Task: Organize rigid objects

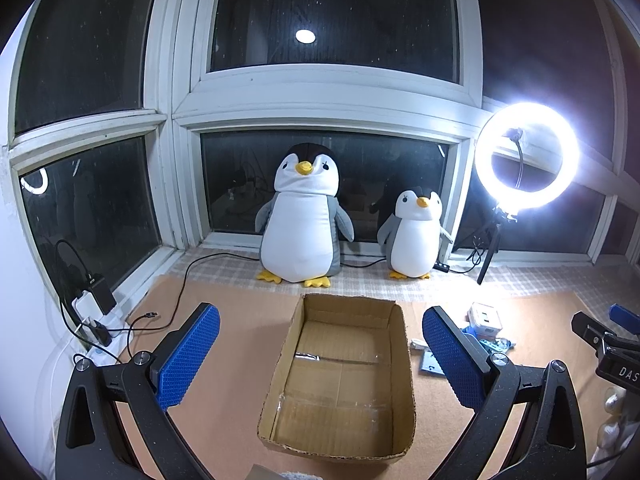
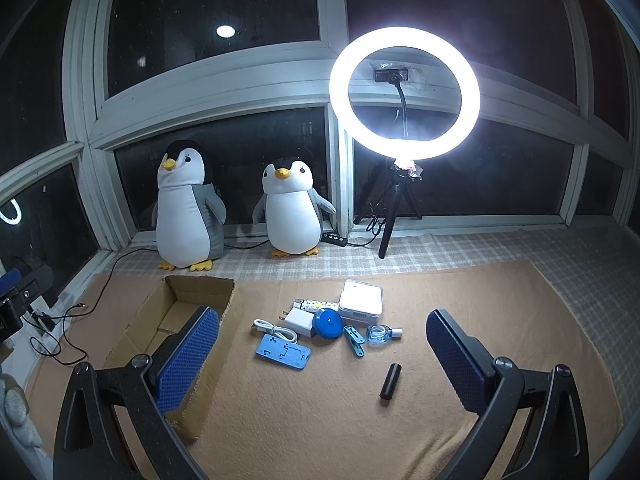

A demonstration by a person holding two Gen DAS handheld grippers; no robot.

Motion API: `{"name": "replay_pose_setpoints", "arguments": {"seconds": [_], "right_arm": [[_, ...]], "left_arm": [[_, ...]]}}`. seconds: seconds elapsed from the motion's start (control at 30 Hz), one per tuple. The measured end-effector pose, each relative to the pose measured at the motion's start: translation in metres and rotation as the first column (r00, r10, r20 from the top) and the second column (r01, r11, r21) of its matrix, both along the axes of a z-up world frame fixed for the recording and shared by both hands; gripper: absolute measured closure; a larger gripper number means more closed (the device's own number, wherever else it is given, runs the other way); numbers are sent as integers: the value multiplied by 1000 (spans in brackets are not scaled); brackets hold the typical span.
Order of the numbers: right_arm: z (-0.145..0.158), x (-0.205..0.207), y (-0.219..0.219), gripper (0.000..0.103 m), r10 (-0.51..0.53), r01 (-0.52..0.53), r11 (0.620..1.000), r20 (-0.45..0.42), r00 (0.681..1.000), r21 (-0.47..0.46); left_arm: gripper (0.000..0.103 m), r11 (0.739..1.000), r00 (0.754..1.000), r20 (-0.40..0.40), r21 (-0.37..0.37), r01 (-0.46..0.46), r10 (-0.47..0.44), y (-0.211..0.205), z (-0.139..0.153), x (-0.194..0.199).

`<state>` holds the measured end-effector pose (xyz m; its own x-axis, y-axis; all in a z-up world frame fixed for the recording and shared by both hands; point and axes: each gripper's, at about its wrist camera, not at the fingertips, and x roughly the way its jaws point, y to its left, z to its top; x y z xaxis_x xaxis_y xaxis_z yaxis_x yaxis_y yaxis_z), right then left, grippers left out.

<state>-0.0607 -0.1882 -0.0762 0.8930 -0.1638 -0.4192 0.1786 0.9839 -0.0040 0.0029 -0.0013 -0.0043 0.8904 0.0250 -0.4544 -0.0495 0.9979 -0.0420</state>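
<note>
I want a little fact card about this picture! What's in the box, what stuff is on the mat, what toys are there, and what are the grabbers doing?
box: cardboard box, open top, nothing inside
mat: orange mat
things on mat: white case, white charger, round blue tape, blue stand, black cylinder lying apart
toys: big penguin, small penguin, by the window
light: ring light, on
left gripper: jaws open, holding nothing
right gripper: jaws open, holding nothing

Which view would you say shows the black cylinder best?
The right wrist view: the black cylinder lies unobstructed on the mat, apart from the other items. The left wrist view does not show it.
</note>
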Motion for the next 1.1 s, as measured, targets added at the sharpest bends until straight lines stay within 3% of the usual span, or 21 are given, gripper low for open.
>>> {"name": "replay_pose_setpoints", "arguments": {"seconds": [0.23,0.57,0.9,1.1], "right_arm": [[-5,5,-8,0,-19,19,1000,-18,1000,-2],[-22,17,-32,0,-31,32,999,-82,996,8],[-51,38,-72,0,-10,17,999,-202,979,33],[-72,58,-90,1,29,-2,995,-274,961,100]], "left_arm": [[0,1000,999,-35,1,-14,14,4,-14,7],[0,999,985,-171,-5,-39,37,26,-58,28],[0,996,941,-335,-49,-72,51,52,-117,54],[2,995,912,-406,-56,-80,50,59,-146,66]]}}
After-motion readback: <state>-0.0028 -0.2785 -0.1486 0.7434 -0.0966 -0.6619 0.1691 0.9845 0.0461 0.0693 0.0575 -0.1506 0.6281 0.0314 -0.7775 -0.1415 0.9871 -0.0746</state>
